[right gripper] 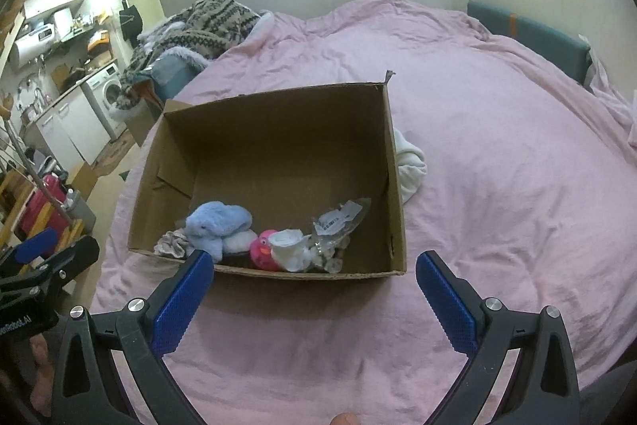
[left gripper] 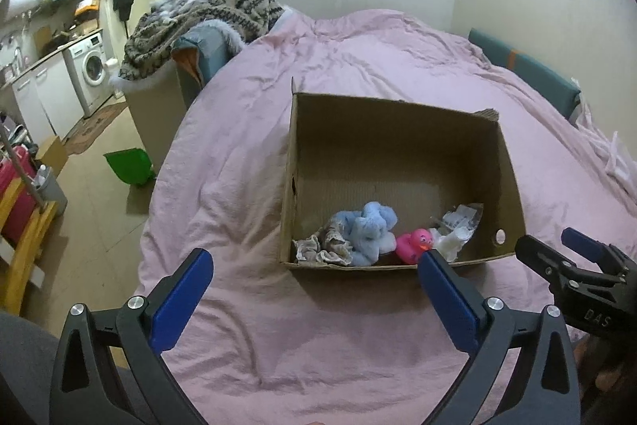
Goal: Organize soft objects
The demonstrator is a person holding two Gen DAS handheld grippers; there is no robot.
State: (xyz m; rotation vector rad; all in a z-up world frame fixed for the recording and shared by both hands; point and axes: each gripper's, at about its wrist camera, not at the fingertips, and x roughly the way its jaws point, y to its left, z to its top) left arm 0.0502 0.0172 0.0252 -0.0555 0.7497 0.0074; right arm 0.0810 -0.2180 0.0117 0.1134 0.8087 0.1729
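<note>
Nearest: you are holding the left gripper (left gripper: 314,289) and right gripper (right gripper: 314,289) side by side over the pink bedspread (right gripper: 497,186), jaws of both spread wide and gripping nothing.

Next: the cardboard box (right gripper: 274,146) is sitting on the bed with its near wall just ahead of the jaws. Lying along that wall inside: patterned cloth (left gripper: 322,245), blue plush (right gripper: 217,224), pink duck (right gripper: 262,251), white sock (right gripper: 292,249), clear packet (right gripper: 338,222).

Beyond: a white bundle (right gripper: 410,162) is lying outside, touching the box's right wall; likely the next pick. Approach it from the open bedspread on the right, jaws wide, lifting clear of the rim before dropping it into the bare back half.

Far left: the bed edge is falling away to the floor (left gripper: 99,226).
</note>
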